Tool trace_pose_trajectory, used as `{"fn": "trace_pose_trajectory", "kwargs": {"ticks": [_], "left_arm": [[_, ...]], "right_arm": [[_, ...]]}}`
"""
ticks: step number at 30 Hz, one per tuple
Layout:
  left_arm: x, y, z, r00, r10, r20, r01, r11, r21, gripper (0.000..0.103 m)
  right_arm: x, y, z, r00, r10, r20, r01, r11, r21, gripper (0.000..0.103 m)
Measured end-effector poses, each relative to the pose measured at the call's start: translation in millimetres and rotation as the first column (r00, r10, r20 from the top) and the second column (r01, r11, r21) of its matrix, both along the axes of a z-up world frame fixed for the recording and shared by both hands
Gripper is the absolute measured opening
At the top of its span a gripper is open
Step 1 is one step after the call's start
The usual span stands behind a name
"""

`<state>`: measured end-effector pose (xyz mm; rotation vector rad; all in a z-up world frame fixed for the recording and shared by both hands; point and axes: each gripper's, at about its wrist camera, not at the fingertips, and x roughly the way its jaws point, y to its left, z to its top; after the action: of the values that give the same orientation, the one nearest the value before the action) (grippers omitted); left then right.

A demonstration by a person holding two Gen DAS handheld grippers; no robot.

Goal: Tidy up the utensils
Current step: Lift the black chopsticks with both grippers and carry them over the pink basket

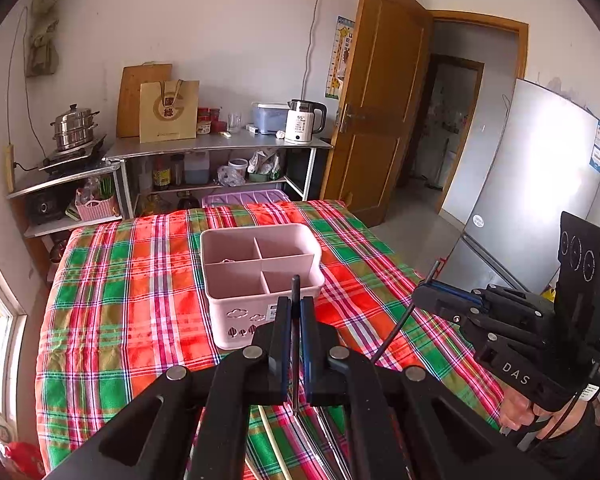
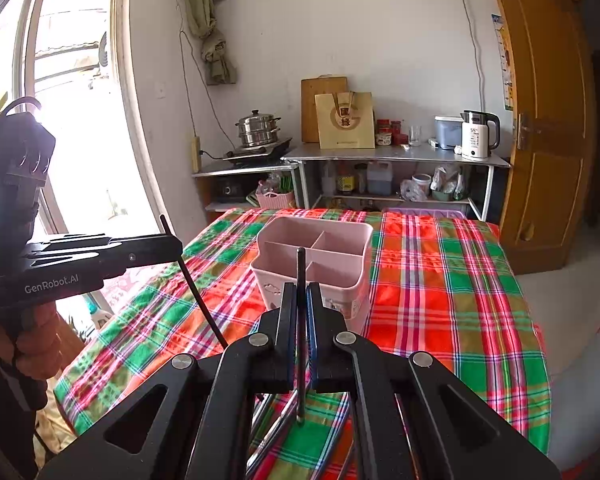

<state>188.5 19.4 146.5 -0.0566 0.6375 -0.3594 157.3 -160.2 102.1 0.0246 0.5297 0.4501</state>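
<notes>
A pink divided utensil caddy (image 1: 260,264) stands mid-table on the plaid cloth; it also shows in the right wrist view (image 2: 316,256). My left gripper (image 1: 296,308) is shut on a thin black chopstick (image 1: 295,344), held upright just in front of the caddy. My right gripper (image 2: 301,292) is shut on another black chopstick (image 2: 300,320), also upright before the caddy. Each gripper shows in the other's view: the right one (image 1: 420,292) at right, the left one (image 2: 176,244) at left. More utensils (image 2: 276,420) lie on the cloth beneath my grippers, partly hidden.
The plaid-covered table (image 1: 140,300) fills the foreground. Behind it stands a metal shelf (image 1: 220,144) with a kettle (image 1: 302,122), a paper bag and a steamer pot (image 1: 74,128). A wooden door (image 1: 380,100) and a fridge (image 1: 532,184) are at right, a window (image 2: 68,100) at left.
</notes>
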Motion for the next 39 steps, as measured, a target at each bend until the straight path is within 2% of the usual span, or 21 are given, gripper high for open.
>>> {"fn": "trace_pose_trajectory", "kwargs": {"ticks": [12, 19, 25, 33, 39], "left_arm": [[37, 22, 38, 0.999, 0.047, 0.026, -0.046, 0.998, -0.040, 0.004], [55, 40, 77, 0.993, 0.085, 0.082, -0.078, 0.993, -0.085, 0.004], [72, 55, 99, 0.985, 0.120, 0.122, -0.105, 0.987, -0.121, 0.004], [102, 63, 76, 0.985, 0.138, 0.100, -0.123, 0.982, -0.141, 0.004], [118, 66, 47, 0.988, 0.145, 0.058, -0.135, 0.980, -0.150, 0.004]], "right_arm": [[33, -5, 34, 0.999, -0.012, 0.049, 0.010, 0.999, 0.042, 0.004], [59, -7, 68, 0.994, -0.035, 0.107, 0.021, 0.992, 0.123, 0.004], [81, 0, 82, 0.989, -0.049, 0.138, 0.025, 0.985, 0.168, 0.004], [101, 15, 77, 0.987, -0.047, 0.153, 0.018, 0.982, 0.186, 0.004], [117, 28, 51, 0.993, -0.030, 0.113, 0.010, 0.985, 0.172, 0.004]]}}
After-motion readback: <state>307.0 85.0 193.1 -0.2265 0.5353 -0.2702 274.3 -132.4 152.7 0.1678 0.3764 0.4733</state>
